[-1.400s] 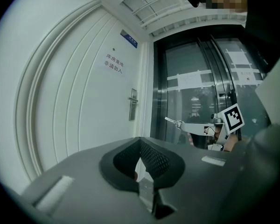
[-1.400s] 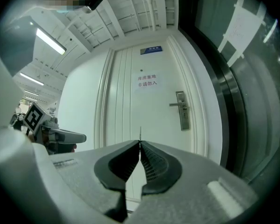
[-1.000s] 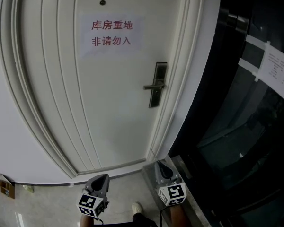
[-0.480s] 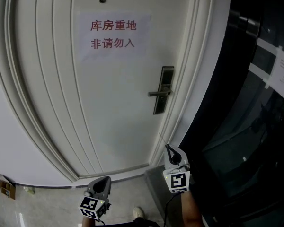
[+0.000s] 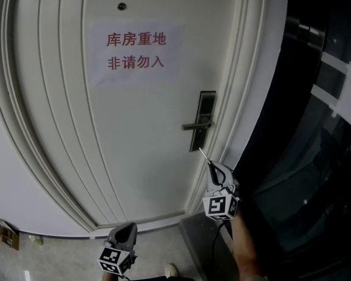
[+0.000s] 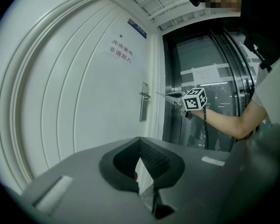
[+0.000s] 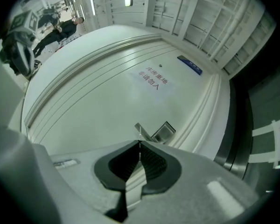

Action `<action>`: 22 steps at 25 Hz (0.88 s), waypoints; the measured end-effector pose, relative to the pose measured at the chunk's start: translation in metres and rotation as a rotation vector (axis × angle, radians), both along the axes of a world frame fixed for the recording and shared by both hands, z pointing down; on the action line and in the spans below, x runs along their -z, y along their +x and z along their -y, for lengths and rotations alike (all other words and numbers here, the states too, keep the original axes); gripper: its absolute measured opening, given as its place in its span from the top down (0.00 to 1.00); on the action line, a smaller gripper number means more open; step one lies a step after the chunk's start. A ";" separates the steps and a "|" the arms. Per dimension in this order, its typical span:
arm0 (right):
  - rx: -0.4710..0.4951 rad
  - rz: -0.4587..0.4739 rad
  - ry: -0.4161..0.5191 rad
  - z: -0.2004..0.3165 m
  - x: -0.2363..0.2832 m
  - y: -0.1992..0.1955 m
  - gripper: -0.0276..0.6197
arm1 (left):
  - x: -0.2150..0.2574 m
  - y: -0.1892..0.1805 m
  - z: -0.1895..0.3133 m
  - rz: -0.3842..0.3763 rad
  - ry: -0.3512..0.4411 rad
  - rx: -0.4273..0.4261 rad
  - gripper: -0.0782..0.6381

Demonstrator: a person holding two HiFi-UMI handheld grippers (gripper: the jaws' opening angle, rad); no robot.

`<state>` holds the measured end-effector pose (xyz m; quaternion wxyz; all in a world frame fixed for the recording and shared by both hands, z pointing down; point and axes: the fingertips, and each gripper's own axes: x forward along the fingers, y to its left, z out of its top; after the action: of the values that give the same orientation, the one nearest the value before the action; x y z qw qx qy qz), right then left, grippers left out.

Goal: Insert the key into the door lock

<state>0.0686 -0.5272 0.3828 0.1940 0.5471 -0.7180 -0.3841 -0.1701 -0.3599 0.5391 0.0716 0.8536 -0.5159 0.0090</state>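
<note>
One key (image 5: 203,155) pinched in my right claw (image 5: 213,165), jaws closed on it, tip out ahead, near but short of the lock plate (image 5: 205,119); insertion not begun, aiming and pushing remain; my left claw (image 5: 124,230) shut, empty, idle

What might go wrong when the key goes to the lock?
The thin key is pinched only at one end by the right hand-held gripper, so it may twist or slip. Its tip points near the bottom edge of the lock plate, under the handle; it might miss and scratch the door.
</note>
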 end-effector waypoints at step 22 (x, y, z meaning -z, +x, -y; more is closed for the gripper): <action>-0.114 -0.258 -0.046 0.141 -0.045 0.040 0.94 | -0.004 0.012 0.052 0.010 -0.021 0.065 0.89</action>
<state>0.1085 -0.6683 0.4275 0.3188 0.5284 -0.6636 -0.4229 -0.1578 -0.4122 0.5426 0.0785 0.8354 -0.5438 0.0163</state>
